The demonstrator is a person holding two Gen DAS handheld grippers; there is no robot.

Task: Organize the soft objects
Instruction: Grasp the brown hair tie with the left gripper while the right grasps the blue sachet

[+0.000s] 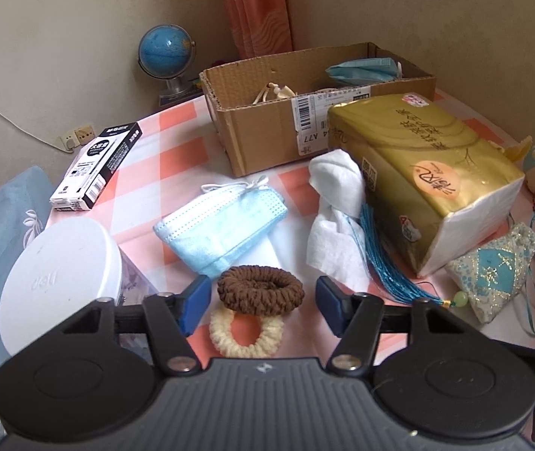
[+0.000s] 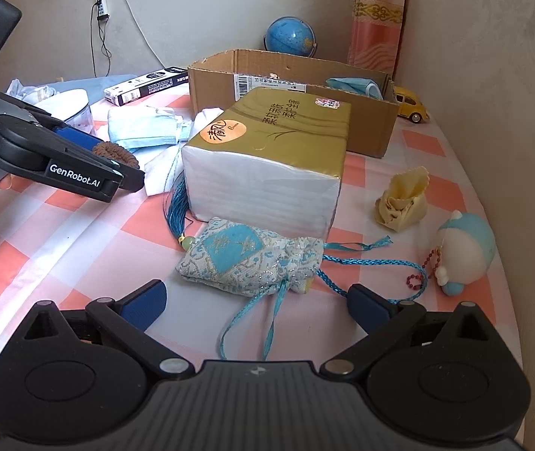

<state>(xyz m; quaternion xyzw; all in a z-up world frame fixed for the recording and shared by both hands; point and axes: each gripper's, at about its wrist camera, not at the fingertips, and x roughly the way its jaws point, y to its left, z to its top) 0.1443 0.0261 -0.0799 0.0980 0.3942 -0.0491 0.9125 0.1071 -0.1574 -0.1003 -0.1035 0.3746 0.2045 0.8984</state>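
Scrunchies lie stacked on the checked cloth, brown (image 1: 260, 295) over cream (image 1: 246, 334), between the left gripper's (image 1: 263, 300) pads, which flank the brown one without pressing it: the pickup step. Next, squeeze, lift, carry to the box (image 1: 267, 131). The right gripper (image 2: 256, 302) hangs spread above the sachet (image 2: 248, 263).

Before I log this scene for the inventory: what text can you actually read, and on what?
"GenRobot.AI": side of the left hand-held gripper.
"A77": shipping label on the cardboard box.
"deli": embossed on the white round lid.
Gold tissue pack: large Chinese characters, not transcribed here.
Black-and-white carton: print too small to read.
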